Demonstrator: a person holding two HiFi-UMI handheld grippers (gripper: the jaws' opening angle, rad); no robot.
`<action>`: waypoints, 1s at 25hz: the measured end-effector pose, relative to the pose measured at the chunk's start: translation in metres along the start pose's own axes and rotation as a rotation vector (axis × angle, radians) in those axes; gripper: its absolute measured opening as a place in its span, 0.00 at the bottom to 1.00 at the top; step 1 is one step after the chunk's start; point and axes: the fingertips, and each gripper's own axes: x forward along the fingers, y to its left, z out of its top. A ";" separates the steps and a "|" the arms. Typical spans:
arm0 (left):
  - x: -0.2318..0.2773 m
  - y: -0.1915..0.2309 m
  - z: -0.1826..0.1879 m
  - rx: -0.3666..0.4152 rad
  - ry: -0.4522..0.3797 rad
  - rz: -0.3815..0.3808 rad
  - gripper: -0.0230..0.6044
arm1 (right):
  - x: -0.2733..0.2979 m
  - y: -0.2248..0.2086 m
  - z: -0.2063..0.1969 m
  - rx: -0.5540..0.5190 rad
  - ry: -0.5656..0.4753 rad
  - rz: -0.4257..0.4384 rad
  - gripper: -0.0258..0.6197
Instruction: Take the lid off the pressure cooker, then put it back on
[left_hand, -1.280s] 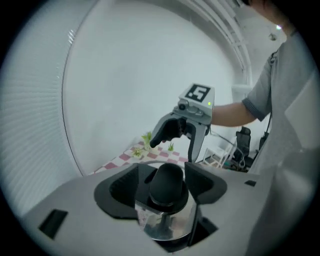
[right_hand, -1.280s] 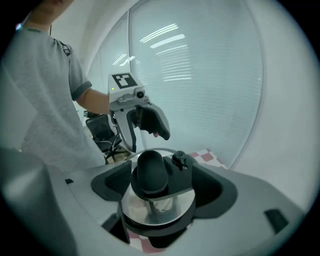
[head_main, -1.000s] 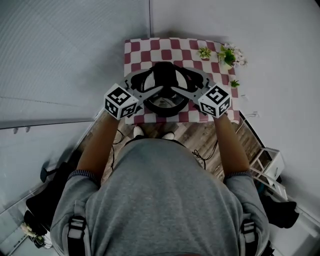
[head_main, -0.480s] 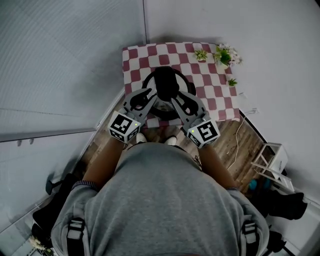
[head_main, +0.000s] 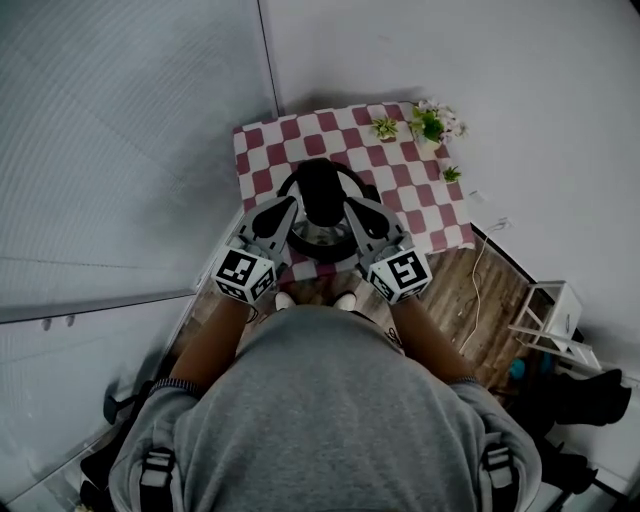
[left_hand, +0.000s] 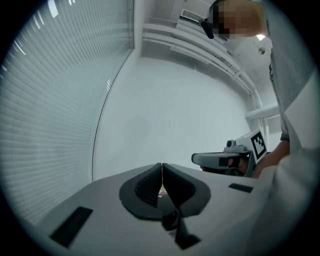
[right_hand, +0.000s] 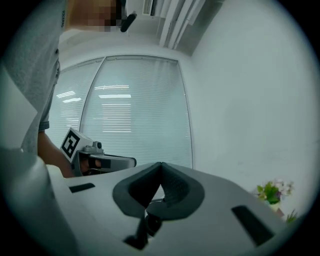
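Lid sits on pressure cooker; your left tool and right tool have just closed empty; task appears complete.

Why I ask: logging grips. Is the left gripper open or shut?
Shut. On the left gripper the jaws have just closed, tips meeting, nothing between them.

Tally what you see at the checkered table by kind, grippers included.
Pressure cooker: 1
Small plants: 3
Grippers: 2, left gripper and right gripper, both shut and empty
Total: 6
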 end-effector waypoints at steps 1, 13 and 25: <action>0.001 0.000 0.001 0.012 0.000 0.001 0.07 | -0.002 -0.003 0.001 0.021 -0.005 -0.008 0.05; 0.005 0.010 0.008 0.060 -0.021 0.056 0.07 | -0.009 -0.022 0.011 0.001 -0.011 -0.033 0.05; 0.006 0.010 0.006 0.055 -0.011 0.054 0.07 | -0.010 -0.025 0.011 -0.031 0.001 -0.013 0.05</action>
